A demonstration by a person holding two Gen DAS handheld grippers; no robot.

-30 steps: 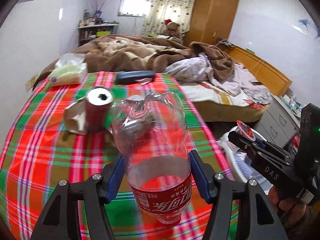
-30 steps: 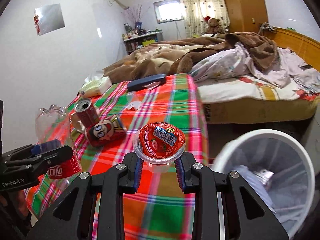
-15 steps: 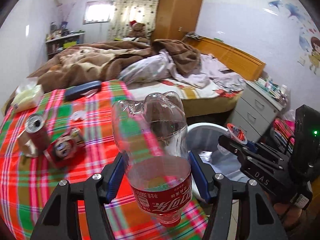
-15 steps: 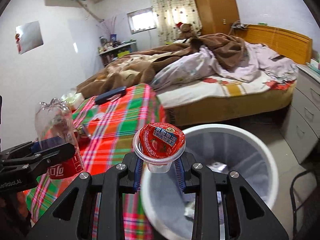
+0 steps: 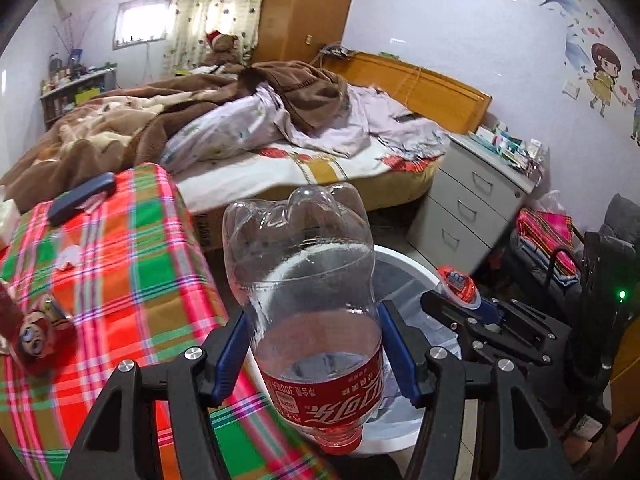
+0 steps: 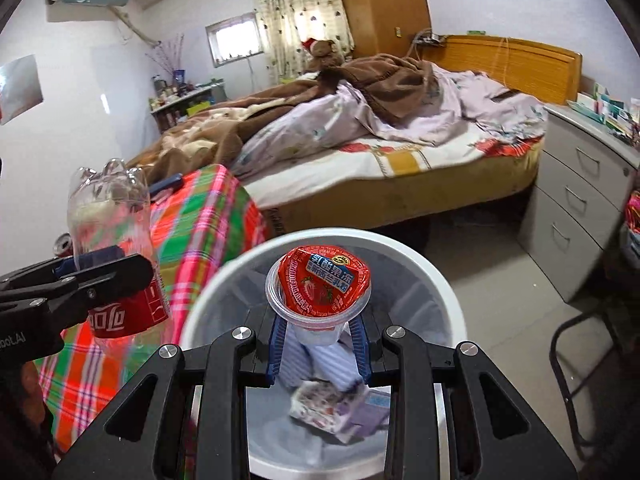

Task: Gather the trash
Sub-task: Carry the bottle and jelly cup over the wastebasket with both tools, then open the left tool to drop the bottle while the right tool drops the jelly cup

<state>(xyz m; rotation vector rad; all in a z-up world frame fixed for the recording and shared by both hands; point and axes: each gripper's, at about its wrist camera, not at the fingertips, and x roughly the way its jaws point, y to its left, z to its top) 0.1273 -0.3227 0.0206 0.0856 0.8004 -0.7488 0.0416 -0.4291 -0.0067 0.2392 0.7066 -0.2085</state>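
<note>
My left gripper (image 5: 314,354) is shut on a clear plastic cola bottle (image 5: 308,292) with a red label, held upside down at the table's right edge beside the white trash bin (image 5: 404,264). The bottle also shows in the right wrist view (image 6: 110,236). My right gripper (image 6: 319,354) is shut on a small jelly cup (image 6: 319,288) with a red foil lid, held directly above the open bin (image 6: 224,280). Paper trash (image 6: 332,404) lies in the bin's bottom. The right gripper and cup also show in the left wrist view (image 5: 458,284).
The table with a red and green plaid cloth (image 5: 104,280) holds a red can with a cartoon face (image 5: 36,336), a dark case (image 5: 82,198) and a paper scrap (image 5: 66,258). A bed (image 5: 280,136) stands behind. Grey drawers (image 5: 464,208) stand to the right.
Both grippers swung right, off the table and toward the bin. The jelly cup now hangs over the bin's opening, and the bottle is at the bin's near side.
</note>
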